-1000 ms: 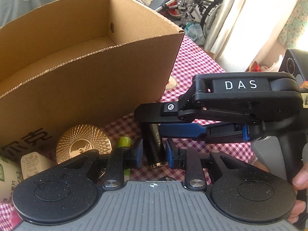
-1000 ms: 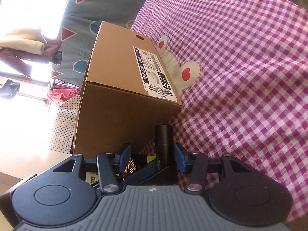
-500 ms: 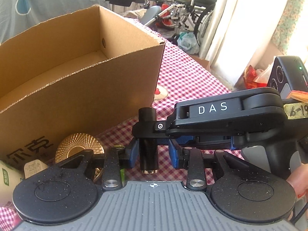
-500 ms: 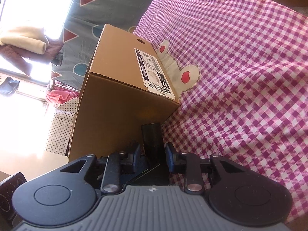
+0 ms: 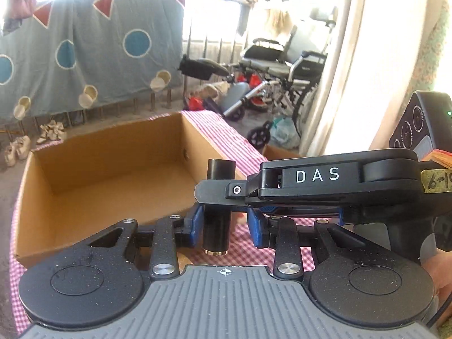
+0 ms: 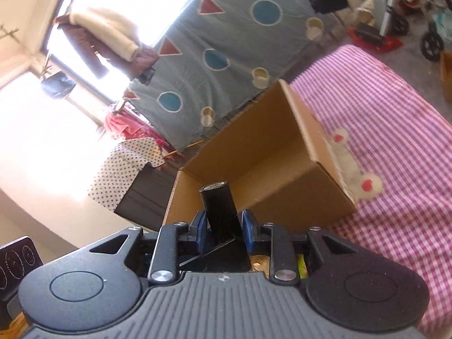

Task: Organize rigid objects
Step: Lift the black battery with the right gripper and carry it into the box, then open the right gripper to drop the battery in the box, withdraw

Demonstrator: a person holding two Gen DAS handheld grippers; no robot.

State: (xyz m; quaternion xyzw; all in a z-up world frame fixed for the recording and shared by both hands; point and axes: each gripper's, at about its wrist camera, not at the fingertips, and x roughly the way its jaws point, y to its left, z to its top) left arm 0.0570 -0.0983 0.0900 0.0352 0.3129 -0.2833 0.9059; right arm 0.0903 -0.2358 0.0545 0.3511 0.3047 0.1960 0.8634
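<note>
From the left wrist, the left gripper (image 5: 224, 223) has its blue pads (image 5: 195, 224) apart; the left pad sits against a black cylindrical tube with a gold rim (image 5: 217, 226), the right pad stands clear, so no firm grasp shows. The right gripper (image 5: 217, 195) reaches in from the right and clamps the upright tube higher up. Beyond lies an open brown cardboard box (image 5: 113, 169) on a red-and-white checked tablecloth (image 5: 240, 149).

From the right wrist, the right gripper's (image 6: 223, 226) pads (image 6: 248, 226) are clenched on the tube (image 6: 219, 206), raised before the box (image 6: 254, 152), above the cloth (image 6: 395, 141).
</note>
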